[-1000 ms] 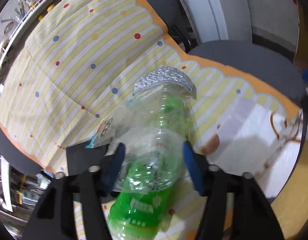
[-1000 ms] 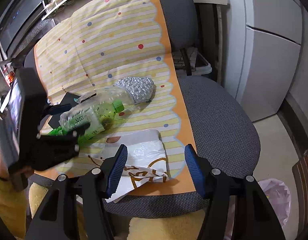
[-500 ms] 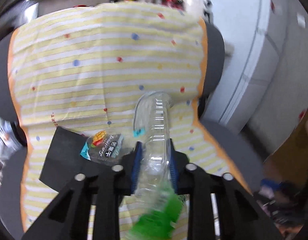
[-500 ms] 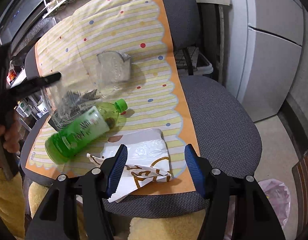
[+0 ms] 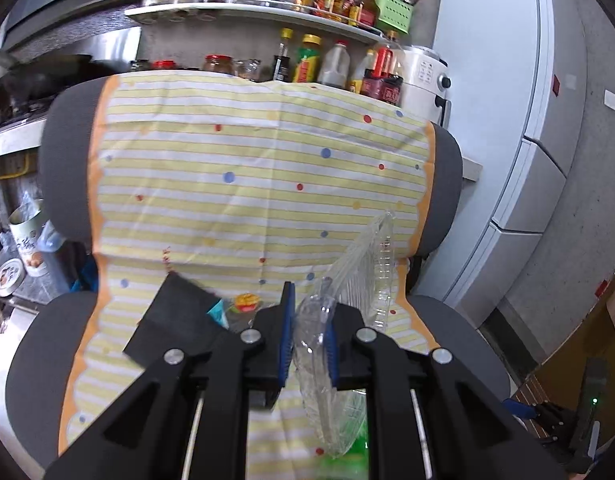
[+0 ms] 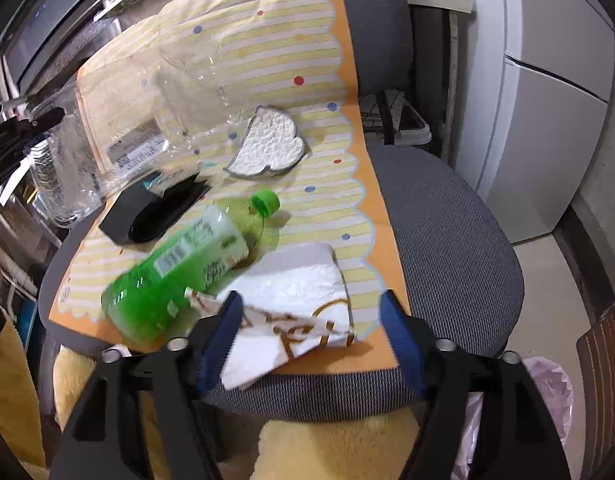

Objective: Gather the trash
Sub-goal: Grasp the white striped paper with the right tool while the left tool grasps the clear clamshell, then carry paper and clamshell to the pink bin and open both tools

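Note:
My left gripper [image 5: 309, 320] is closing on a crushed clear plastic container [image 5: 363, 264], its blue pads pressing both sides. It holds the container in the air above the chair; in the right wrist view the container [image 6: 147, 120] hangs at the upper left. A green bottle [image 6: 187, 264] lies on the striped cloth [image 6: 307, 60], beside a white paper bag [image 6: 303, 292]. My right gripper [image 6: 311, 320] hovers over that bag at the seat's front edge, its jaws opening and touching nothing. A crumpled foil cup [image 6: 267, 148], a black tray [image 6: 155, 212] and a snack wrapper [image 5: 243, 304] also lie on the cloth.
The cloth drapes a grey office chair [image 6: 447, 240]. A pale trash bag [image 6: 547, 392] sits on the floor at the lower right. A shelf of bottles and jars [image 5: 327, 60] runs behind the chair back, and white cabinets [image 5: 507, 160] stand to the right.
The left gripper squeezed the clear container, lifted it off the seat and rolled upright, leaving the green bottle lying. The right gripper's jaws widened; its position held.

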Tool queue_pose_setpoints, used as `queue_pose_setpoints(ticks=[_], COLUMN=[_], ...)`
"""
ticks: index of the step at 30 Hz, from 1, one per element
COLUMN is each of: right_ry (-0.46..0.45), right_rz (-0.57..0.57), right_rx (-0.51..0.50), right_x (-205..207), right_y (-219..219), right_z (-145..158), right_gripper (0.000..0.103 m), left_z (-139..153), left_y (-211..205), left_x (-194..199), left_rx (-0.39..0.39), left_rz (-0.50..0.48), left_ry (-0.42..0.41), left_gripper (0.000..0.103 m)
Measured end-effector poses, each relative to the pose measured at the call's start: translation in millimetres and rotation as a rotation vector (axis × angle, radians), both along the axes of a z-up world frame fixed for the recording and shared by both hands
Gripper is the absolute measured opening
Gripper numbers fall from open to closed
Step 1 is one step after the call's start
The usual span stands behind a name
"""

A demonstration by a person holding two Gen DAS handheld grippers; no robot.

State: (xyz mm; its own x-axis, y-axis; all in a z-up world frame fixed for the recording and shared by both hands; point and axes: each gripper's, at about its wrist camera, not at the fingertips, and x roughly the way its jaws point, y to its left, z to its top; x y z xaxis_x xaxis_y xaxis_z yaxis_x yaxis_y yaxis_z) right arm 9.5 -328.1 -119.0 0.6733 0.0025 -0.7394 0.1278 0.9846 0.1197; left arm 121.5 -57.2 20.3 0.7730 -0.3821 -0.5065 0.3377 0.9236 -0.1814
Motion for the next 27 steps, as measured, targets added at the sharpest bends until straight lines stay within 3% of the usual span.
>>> queue_pose_setpoints(ticks=[4,7,12,20,21,22,24,27], right_ry=[0.033,0.036,-0.030,0.108,0.096,0.098,0.100,0.063], right_rz=[-0.021,-0.045,-0.141,-0.199,-0.202,-0.202,-0.201,-0.185], right_rx=[0.026,0.158,0.267,0.354,0.336,0.323,0.348,0.337], right_x=[-1,-1,7,10,8,7,7,6], right_y=[-4,-13,-29,-34,-31,-29,-29,-29], right_z=[-15,-27,-29,-61,-61,-61,-63,-57], right_gripper=[0.074,0.074,0.073,0.061,0.058,0.044,0.029,0.012], left_z=[-2,-7,-14,-27,-30,-32,-35,-34], left_y=[12,11,0,-13,-13,-14,-14,-14], left_x=[-25,-40,-41,-44,-43,-43,-42,-42], left_rx=[-0.020,-0.008,0.007,0.041,0.042,0.042,0.041,0.038], left_rz=[0.006,-0.003,-0.023,-0.046,-0.048,-0.048,-0.046,-0.042], left_ry=[-0.007,-0.015,0.005,0.020,0.030,0.038,0.046,0.048], left_gripper=[0.012,0.012,0.012,0.012,0.012,0.012,0.012,0.012])
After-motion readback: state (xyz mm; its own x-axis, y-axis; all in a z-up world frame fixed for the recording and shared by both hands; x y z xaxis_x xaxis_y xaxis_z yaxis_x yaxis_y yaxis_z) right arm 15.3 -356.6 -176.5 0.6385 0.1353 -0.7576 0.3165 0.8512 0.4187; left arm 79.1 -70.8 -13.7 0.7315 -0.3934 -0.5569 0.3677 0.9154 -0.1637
